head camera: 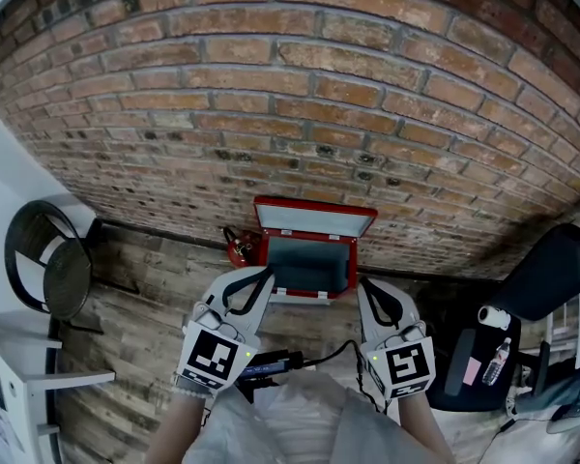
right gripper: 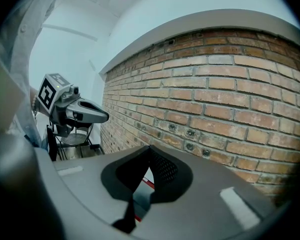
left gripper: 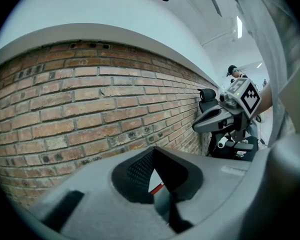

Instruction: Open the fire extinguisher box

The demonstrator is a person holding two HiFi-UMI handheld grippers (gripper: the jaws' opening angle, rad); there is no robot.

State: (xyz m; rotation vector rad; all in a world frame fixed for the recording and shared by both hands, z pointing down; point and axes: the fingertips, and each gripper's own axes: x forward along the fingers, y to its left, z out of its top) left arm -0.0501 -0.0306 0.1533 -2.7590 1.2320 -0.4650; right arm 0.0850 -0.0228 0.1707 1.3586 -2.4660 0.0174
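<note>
Since the fire extinguisher box (head camera: pixel 309 264) at the foot of the far brick wall (head camera: pixel 290 85) stands with its lid (head camera: pixel 314 218) raised, the opening looks done, and the left gripper (head camera: pixel 264 276) and right gripper (head camera: pixel 365 285), both clenched empty on its near side, need only draw clear.

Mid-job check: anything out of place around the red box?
One thing: a small red extinguisher sits on the floor left of the open box, outside it. Nothing spilled or damaged shows.
</note>
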